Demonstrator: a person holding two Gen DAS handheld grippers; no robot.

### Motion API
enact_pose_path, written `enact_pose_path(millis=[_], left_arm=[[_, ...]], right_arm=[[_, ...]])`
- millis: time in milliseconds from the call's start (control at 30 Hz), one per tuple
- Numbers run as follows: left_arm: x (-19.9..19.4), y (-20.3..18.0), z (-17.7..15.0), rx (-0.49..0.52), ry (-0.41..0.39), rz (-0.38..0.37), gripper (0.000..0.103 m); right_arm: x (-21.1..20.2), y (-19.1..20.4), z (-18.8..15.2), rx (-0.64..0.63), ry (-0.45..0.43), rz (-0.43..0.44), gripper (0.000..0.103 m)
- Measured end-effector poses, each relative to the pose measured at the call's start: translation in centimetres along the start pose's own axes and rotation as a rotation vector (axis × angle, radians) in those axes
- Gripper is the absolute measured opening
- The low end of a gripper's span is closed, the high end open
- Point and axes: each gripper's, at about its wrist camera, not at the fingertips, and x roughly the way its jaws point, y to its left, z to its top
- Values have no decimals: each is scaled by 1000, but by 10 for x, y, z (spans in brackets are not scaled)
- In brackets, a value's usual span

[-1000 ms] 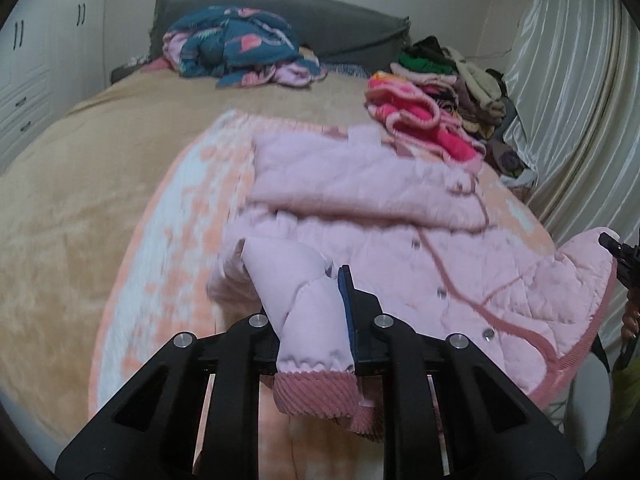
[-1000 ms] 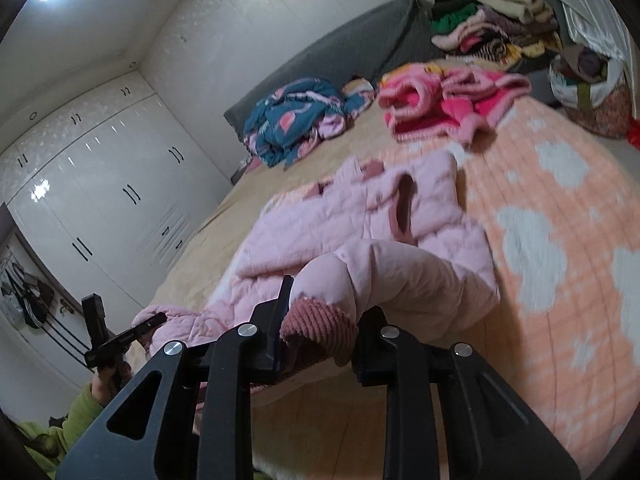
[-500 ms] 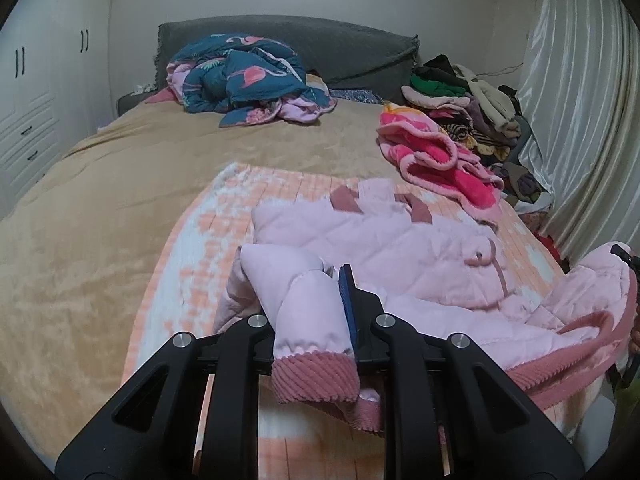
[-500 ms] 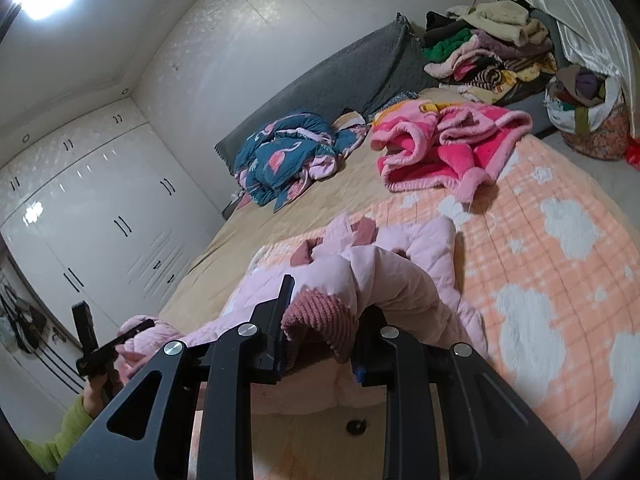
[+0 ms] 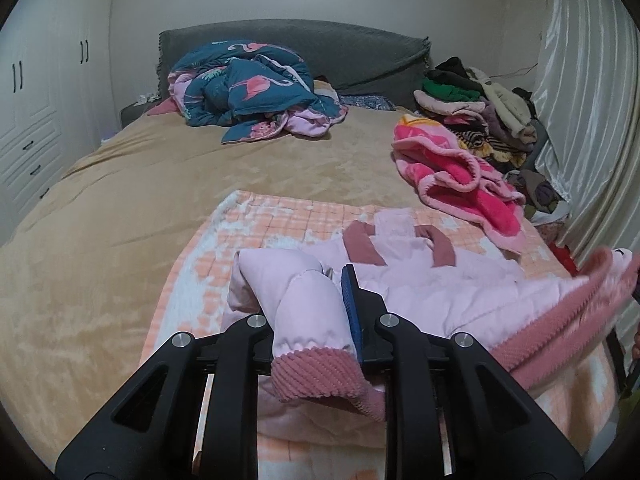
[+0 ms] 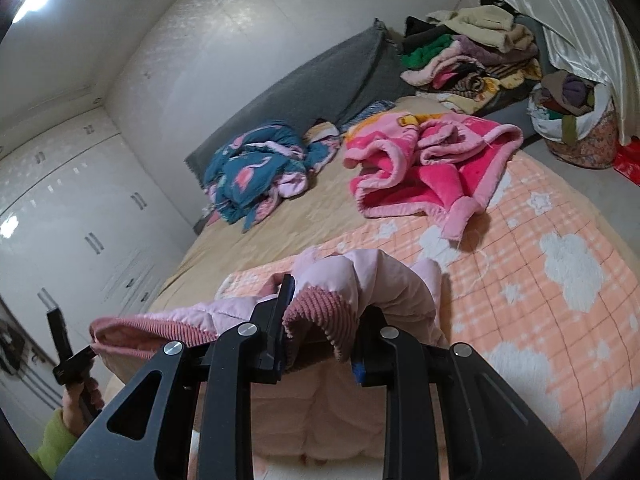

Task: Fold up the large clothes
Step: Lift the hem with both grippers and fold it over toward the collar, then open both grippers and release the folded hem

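On the near end of the bed (image 5: 120, 208), over the peach-and-white checked cloud blanket (image 6: 560, 264): the pale pink quilted jacket with dusty-rose corduroy trim (image 5: 460, 284) lies partly on the blanket, its near edge lifted off it. Left tongs (image 5: 316, 320) clenched on one puffy sleeve just above its ribbed corduroy cuff (image 5: 316, 372); the cuff hangs loose toward the camera. Right tongs (image 6: 320, 328) clenched on the other sleeve, at its corduroy cuff (image 6: 316, 316), bunched between the jaws. Judgement: gripping at the cuffs gives control of both sleeve ends at once, so the sleeves can be carried across the jacket body together; holding them raised keeps the padded cloth from dragging and rumpling the layer beneath. Corduroy hem band (image 5: 568, 320) rides up at the right of the left view, blurred. Fold looks under way, not set. Elsewhere, well apart: crumpled teal flamingo-print quilt (image 5: 248, 92) near the grey headboard (image 5: 360, 56), bright pink fleece blanket (image 6: 424, 164), stacked clothes pile (image 6: 468, 48) at the far corner. Padded fabric likely springs back; pressing down will be needed.
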Motion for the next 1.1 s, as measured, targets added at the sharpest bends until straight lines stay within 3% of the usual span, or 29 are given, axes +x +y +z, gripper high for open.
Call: enact_pose_path(millis=[367,567,667,733,767,933,1100], left_arm=[[70,6,-3,32,57,59,16],[93,10,-11,34,82,50,17],[101,13,-15,31,93,39,18],[104,14,-16,24,94,29,19],[105,14,-17,20,94,26,20],[106,11,-19,16,94,-5,31],[99,4,-18,20,84,-7,36]], right_arm=[[83,-35,5,95,104,-108,24],[102,-52,-3,216,114,-49,35],[96,-48,-6,226,87,7,47],[90,-39,-11,187,63,32,79],[89,-33,-16,149,60,12,86],[114,-6,-57,-77,187,-112,88],[152,14,-107,-336,294,-332,94]])
